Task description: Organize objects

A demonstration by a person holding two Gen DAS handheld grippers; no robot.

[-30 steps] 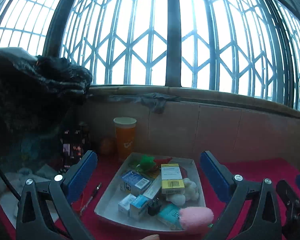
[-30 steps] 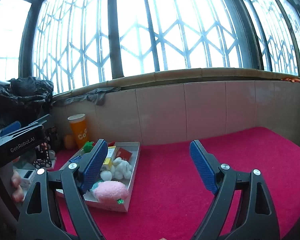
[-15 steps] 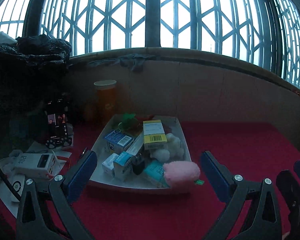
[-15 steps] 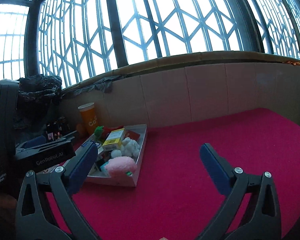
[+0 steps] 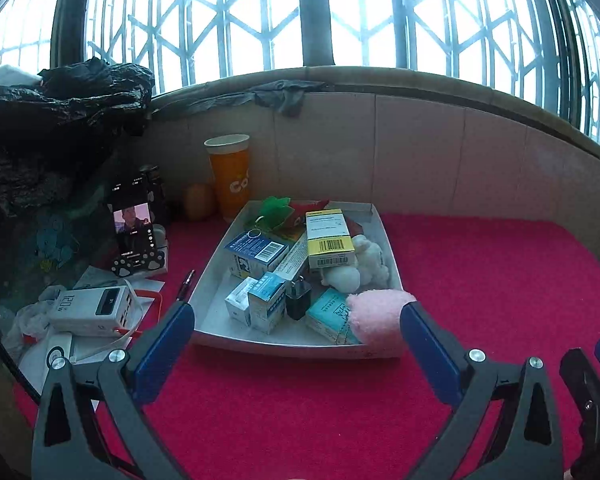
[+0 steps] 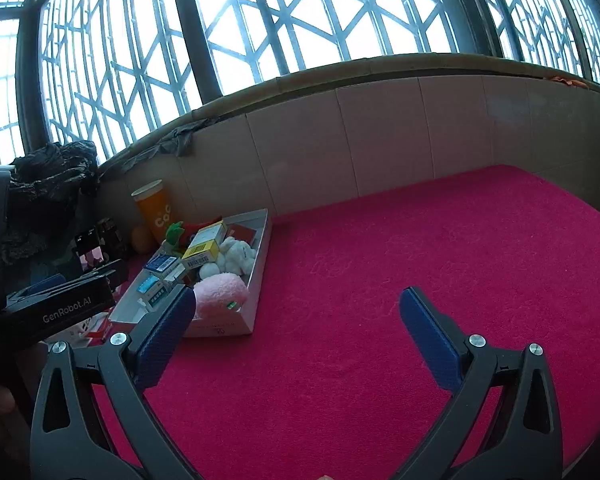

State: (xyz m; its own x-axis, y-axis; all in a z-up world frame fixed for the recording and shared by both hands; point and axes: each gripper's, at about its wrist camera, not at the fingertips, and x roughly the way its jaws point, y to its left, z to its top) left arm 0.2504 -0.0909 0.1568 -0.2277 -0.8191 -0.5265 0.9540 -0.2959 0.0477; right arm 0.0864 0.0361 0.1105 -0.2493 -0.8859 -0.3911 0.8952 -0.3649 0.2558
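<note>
A white cardboard tray (image 5: pixel 216 326) sits on the red cloth, crowded with small things: a yellow box (image 5: pixel 329 236), blue-and-white boxes (image 5: pixel 256 251), a black plug adapter (image 5: pixel 298 298), a white plush toy (image 5: pixel 362 264), a green and red plush (image 5: pixel 278 210) and a pink fluffy toy (image 5: pixel 376 314) at its near right corner. My left gripper (image 5: pixel 296 326) hangs open just in front of the tray, nothing between its fingers. My right gripper (image 6: pixel 296 310) is open and empty over bare cloth, right of the tray (image 6: pixel 256 300).
An orange paper cup (image 5: pixel 229 176) and an orange fruit (image 5: pixel 199 200) stand behind the tray by the tiled wall. Left of it are a lit phone on a stand (image 5: pixel 134 224), a white power bank (image 5: pixel 92 308), a pen (image 5: pixel 185 284), and black plastic bags (image 5: pixel 52 120).
Both views have tipped downward, so more red cloth shows. The left gripper drew nearer over the tray's front edge. The right gripper's jaws opened wider.
</note>
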